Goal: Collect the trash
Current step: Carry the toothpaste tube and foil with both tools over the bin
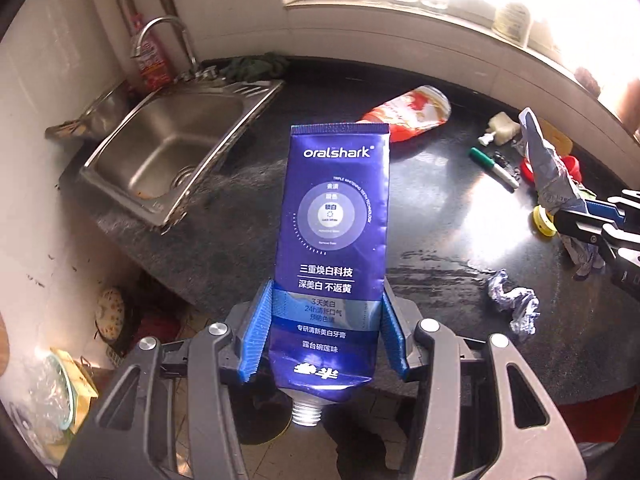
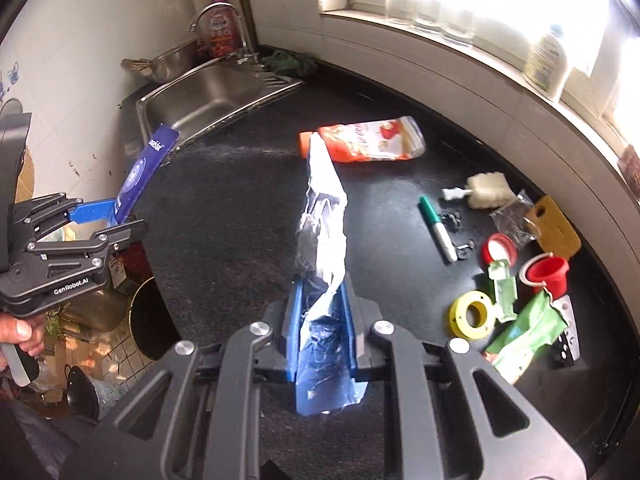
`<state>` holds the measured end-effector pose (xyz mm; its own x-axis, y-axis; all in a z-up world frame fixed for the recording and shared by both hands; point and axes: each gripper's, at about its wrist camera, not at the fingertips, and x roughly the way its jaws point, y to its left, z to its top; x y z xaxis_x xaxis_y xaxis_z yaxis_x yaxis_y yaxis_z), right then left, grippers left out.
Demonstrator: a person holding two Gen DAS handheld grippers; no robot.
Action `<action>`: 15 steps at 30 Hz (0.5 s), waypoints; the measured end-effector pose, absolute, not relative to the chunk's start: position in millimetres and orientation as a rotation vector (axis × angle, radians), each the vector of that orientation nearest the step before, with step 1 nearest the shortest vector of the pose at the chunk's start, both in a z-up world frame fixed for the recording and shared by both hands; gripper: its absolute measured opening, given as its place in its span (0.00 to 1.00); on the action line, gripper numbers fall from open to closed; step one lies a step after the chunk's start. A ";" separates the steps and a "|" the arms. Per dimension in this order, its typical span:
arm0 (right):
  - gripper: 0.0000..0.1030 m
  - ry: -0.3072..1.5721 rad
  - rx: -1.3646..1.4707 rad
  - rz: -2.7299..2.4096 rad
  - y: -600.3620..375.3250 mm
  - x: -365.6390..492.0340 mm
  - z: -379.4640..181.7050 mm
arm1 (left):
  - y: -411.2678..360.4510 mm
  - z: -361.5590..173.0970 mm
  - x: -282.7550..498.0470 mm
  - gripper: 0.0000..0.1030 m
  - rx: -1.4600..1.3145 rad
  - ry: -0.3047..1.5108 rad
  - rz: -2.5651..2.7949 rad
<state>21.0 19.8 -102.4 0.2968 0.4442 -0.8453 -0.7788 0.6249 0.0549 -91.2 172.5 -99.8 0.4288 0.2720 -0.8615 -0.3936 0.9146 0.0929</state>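
Observation:
My left gripper is shut on a blue "oralshark" toothpaste tube, capless, held upright above the counter's front edge; it also shows in the right wrist view. My right gripper is shut on a crumpled blue-and-white wrapper, also seen in the left wrist view. On the black counter lie a red-orange pouch, a crumpled foil ball, a green marker, a green packet and a white pump top.
A steel sink with a tap sits at the counter's left end. A yellow tape roll, red cup, red lid and small cutting board crowd the right side. Floor clutter lies below left.

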 end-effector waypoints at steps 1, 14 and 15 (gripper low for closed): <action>0.18 0.961 -0.416 0.875 34.3 14.3 -102.1 | 182.0 -100.0 -102.8 0.47 -0.149 1.049 0.447; 0.18 0.959 -0.561 1.259 190.9 -107.4 -112.8 | 270.5 -116.9 -261.0 0.47 -0.398 1.047 0.816; 0.18 0.963 -0.572 1.285 200.8 -117.6 -115.4 | 273.3 -119.4 -271.7 0.47 -0.415 1.048 0.830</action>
<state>-117.6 200.8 -115.4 -0.0059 0.5321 -0.8466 -0.9619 0.2286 0.1503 -271.7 273.3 -119.3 0.2426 0.4003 -0.8837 -0.7686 0.6351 0.0767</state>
